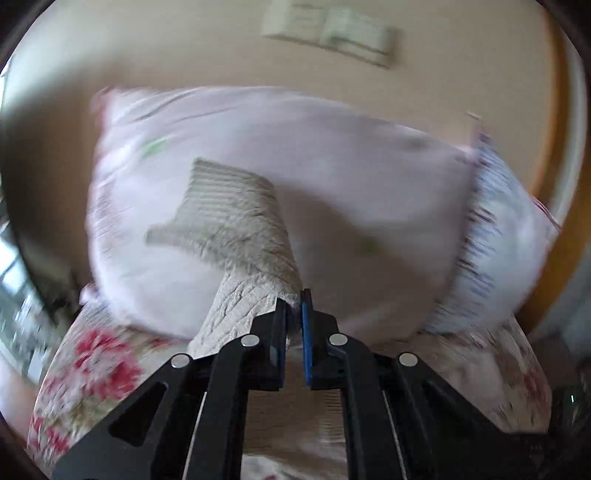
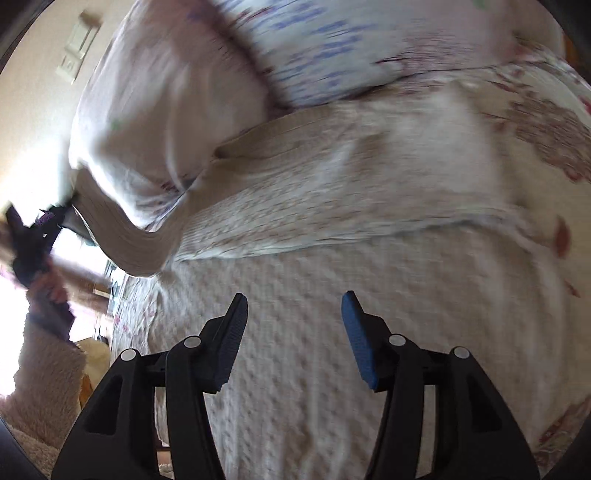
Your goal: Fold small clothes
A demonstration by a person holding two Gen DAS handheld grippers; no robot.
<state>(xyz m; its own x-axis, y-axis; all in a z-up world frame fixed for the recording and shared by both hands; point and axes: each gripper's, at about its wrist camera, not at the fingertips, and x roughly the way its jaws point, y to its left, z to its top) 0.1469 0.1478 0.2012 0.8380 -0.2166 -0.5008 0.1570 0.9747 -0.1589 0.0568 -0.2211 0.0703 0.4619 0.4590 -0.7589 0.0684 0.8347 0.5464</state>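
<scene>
Sweater [image 1: 236,236] sleeve pinched in left claw [image 1: 294,325]; right claw [image 2: 293,332] gapes above it.

A bedroom in a home; a pale pink pillow [image 1: 258,147] lies on a bed spread with a floral quilt [image 1: 96,365]; a wall switch plate [image 1: 328,29] sits on the cream wall behind

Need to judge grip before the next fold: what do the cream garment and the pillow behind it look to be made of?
The cream garment looks like a chunky knit, probably wool or acrylic: ribbed cuff and raised cable-like texture, matte and fuzzy. The left gripper is shut on it. The pillow looks like smooth, thin woven cloth, likely cotton, pale pink with soft creases; blur leaves the weave unclear.
</scene>
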